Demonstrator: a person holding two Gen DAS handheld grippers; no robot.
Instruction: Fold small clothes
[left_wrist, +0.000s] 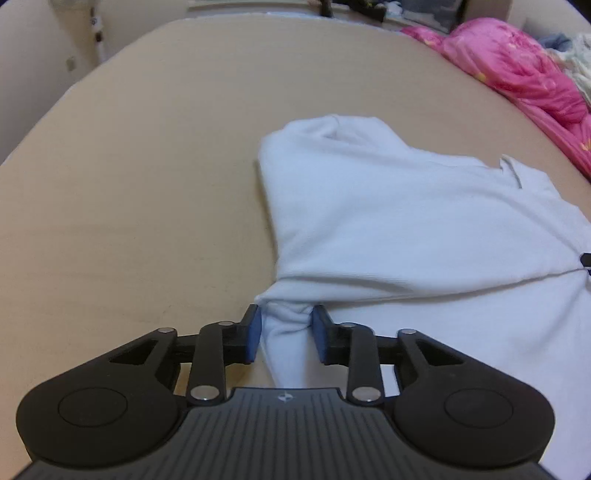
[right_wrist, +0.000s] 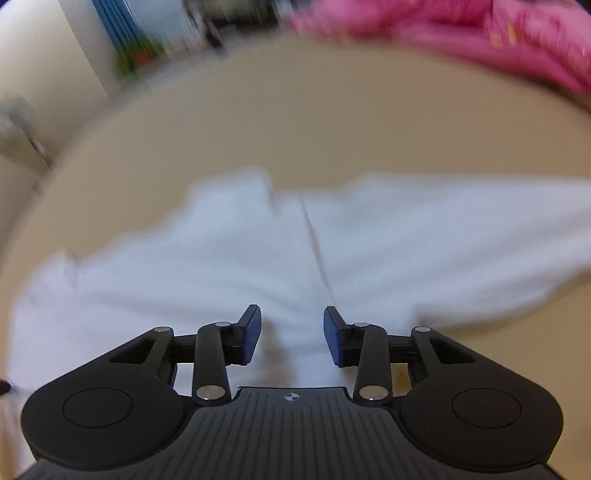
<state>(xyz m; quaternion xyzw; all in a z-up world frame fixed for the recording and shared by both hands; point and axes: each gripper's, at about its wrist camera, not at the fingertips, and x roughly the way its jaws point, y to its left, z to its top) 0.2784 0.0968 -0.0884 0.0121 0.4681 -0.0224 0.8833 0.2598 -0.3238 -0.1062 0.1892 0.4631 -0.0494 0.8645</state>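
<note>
White garment spread flat on the beige desk, partly folded, one layer lying diagonally over the rest, a gathered bunch of cloth at its near edge. Left tongs low at that edge, blue pads on either side of the bunch and touching it, gap narrow, cloth pinched between. Pink quilt heaped along the far right rim of the desk, well apart from the garment. Cluttered items beyond the far rim, too small to tell.

From the right wrist, heavy motion blur. Right tongs over the middle of the white garment, spread wide, nothing between the pads; cannot tell whether touching the cloth. A seam or fold line running away from the tongs across the fabric. Pink quilt smeared across the top right.
</note>
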